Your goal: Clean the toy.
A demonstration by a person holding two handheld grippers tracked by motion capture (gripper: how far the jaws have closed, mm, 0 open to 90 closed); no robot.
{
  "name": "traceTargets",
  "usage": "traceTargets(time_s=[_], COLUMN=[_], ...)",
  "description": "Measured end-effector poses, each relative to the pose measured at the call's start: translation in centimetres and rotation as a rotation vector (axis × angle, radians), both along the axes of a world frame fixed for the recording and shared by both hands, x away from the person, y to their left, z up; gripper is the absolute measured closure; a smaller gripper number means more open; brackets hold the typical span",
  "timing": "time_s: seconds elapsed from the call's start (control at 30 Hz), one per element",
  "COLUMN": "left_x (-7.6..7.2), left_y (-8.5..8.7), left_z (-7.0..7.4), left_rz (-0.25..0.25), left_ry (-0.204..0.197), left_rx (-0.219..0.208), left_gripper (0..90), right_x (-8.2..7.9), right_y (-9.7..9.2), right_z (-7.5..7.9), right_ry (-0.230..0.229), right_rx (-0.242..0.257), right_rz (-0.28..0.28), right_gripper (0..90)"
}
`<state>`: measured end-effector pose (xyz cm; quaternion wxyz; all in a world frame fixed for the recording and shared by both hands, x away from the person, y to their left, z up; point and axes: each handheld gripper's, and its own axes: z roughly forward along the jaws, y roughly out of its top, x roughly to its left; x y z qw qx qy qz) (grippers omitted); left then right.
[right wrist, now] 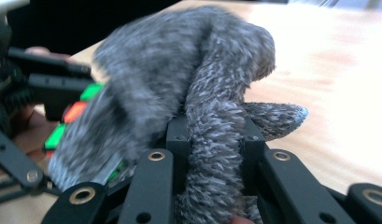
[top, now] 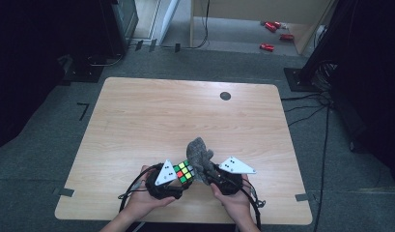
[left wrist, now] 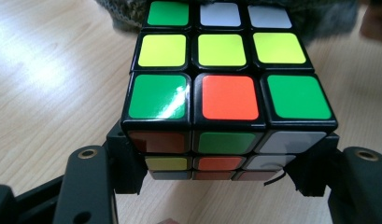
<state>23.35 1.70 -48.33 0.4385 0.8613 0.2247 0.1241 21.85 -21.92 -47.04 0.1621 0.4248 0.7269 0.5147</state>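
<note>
Cube [left wrist: 228,95] between left jaws, cloth [right wrist: 198,107] between right

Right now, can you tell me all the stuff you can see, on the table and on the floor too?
puzzle cube: one, black with green, yellow, red and white stickers, clamped in the left gripper above the table's near edge.
fuzzy cloth: one, grey, pinched in the right gripper, touching the cube.
table: one, light wood, centre.
round disc: one, dark, far side of tabletop.
red things: a few, on the floor beyond the table.
left gripper: one, black, shut on the cube.
right gripper: one, black, shut on the cloth.
hands: two, near edge.
</note>
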Motion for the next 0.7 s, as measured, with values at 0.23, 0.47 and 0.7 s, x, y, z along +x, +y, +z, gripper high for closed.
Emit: traceTargets(time_s=[0.23,0.47,0.7], left_x=[-0.1,-0.5,-0.5], left_y=[0.4,-0.3,0.3], left_z=[0.2,-0.8,-0.3], left_rz=[-0.034,-0.063,-0.042], left_ry=[-0.030,-0.053,-0.050], left_rx=[-0.036,0.028,-0.016], left_gripper=[35.1,35.1,35.1], right_x=[0.4,-0.5,-0.2], right_y=[-0.2,-0.3,-0.2], right_z=[-1.0,0.8,-0.2], right_ry=[0.080,0.005,0.023], right_rx=[0.011,0.063,0.037], right_rz=[0.034,0.035,0.015], right_gripper=[74.0,72.8,72.6])
